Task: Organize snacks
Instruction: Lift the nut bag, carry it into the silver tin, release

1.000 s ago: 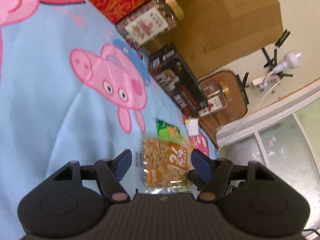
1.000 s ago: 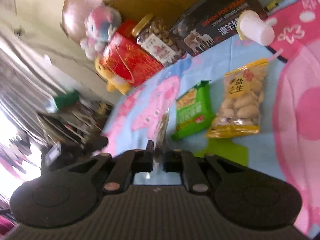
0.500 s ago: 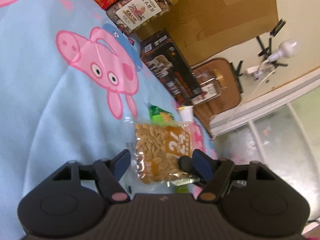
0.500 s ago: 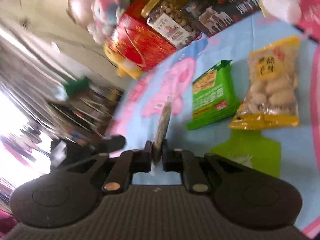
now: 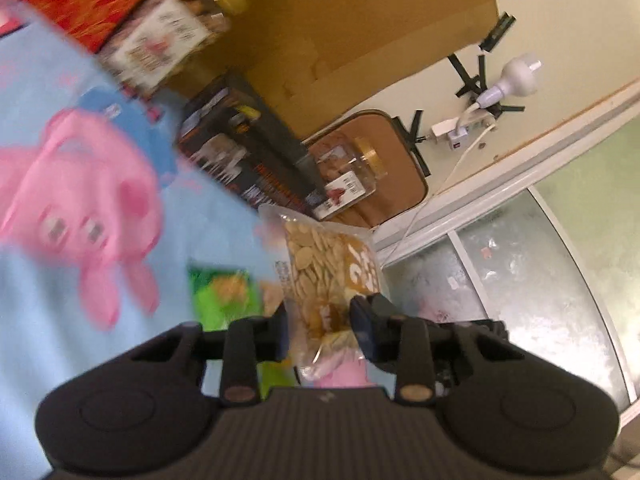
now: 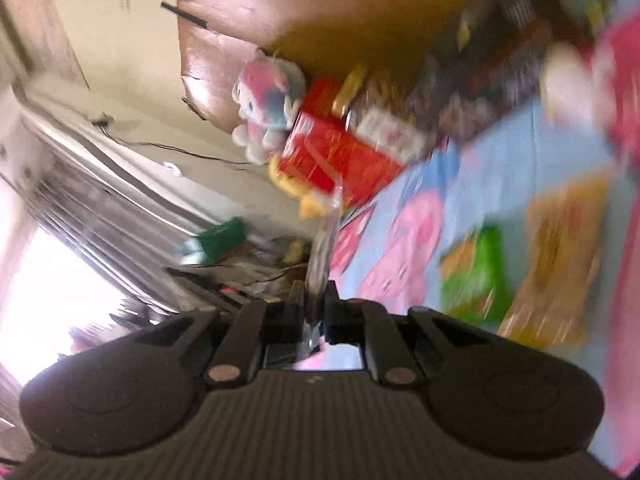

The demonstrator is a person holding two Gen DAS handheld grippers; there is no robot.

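In the left wrist view my left gripper [image 5: 320, 320] stands around the lower end of a clear seed packet [image 5: 328, 272] with an orange label; the jaws have narrowed on it, and the same packet seen edge-on [image 6: 324, 248] is held by my right gripper [image 6: 314, 312], which is shut on it. A green snack packet [image 5: 224, 296] lies on the blue pig-print cloth [image 5: 60, 320]. In the right wrist view the green packet [image 6: 476, 276] and a yellow peanut packet [image 6: 560, 256] lie side by side on the cloth.
A red box [image 5: 80, 4], a nut jar [image 5: 168, 40], a dark box [image 5: 244, 148] and a second jar [image 5: 348, 176] line the far edge by the wooden headboard. A plush toy [image 6: 268, 104] sits beyond the red box [image 6: 340, 160].
The left gripper's jaws have closed in from wide open onto the seed packet. The packet has lifted off the cloth and both grippers have swung quickly, blurring both views.
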